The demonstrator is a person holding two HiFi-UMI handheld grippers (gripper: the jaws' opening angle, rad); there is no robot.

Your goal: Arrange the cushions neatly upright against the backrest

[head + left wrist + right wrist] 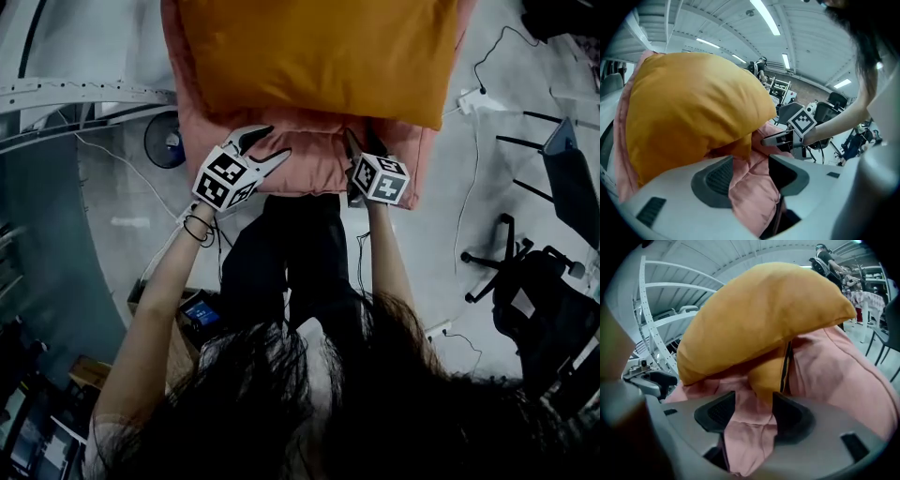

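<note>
At 11 o'clock in the head view, the left gripper (267, 147) is clamping a fold of the pink cushion (319, 161). At 1 o'clock the right gripper (363, 143) is opening its jaws, with pink fabric bunching between them. At 12 o'clock the orange cushion (319, 56) is lying on the pink one. The person is probably repositioning the pair. Next, each needs standing upright against a backrest, which no view is showing. Beyond, the grey floor (122, 211) is spreading out, and an office chair (534, 286) is standing at 4 o'clock.

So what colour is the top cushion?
Top cushion: mustard orange, clearest in head view.
</note>
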